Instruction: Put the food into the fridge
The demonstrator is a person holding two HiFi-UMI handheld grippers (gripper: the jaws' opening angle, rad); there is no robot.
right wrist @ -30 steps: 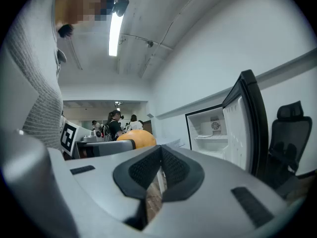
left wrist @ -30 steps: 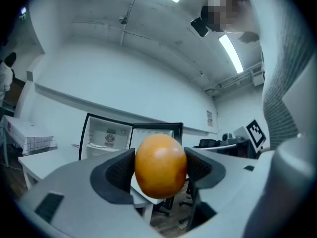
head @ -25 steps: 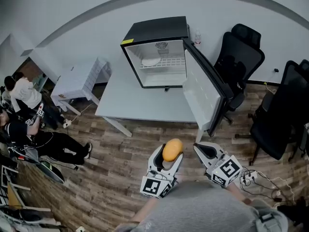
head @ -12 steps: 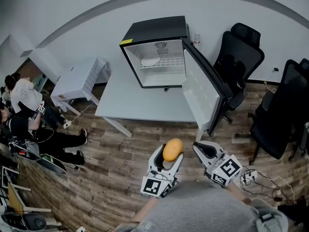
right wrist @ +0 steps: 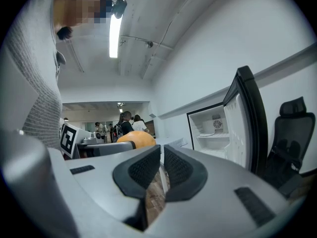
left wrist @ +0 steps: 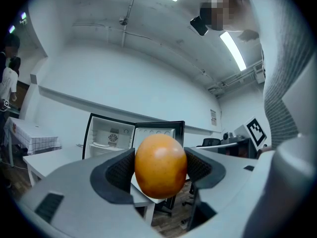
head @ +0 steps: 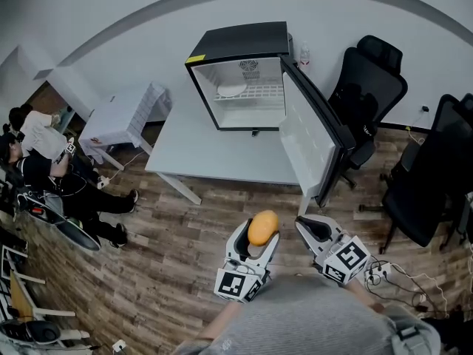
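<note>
Your left hand-held gripper (head: 259, 241) is clamped on the orange fruit (head: 264, 226). The open fridge (head: 240, 44) sits dead ahead, on the table's (head: 214, 154) far edge. Right hand-held gripper (head: 313, 228) is pinched together, empty.

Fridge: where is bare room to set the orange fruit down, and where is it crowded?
The fridge's bottom compartment, under the wire shelf, looks bare wall to wall. The shelf's right half, between the white plate and the hinge-side wall, is free; its left half is taken by the plate. The table in front is bare.
</note>
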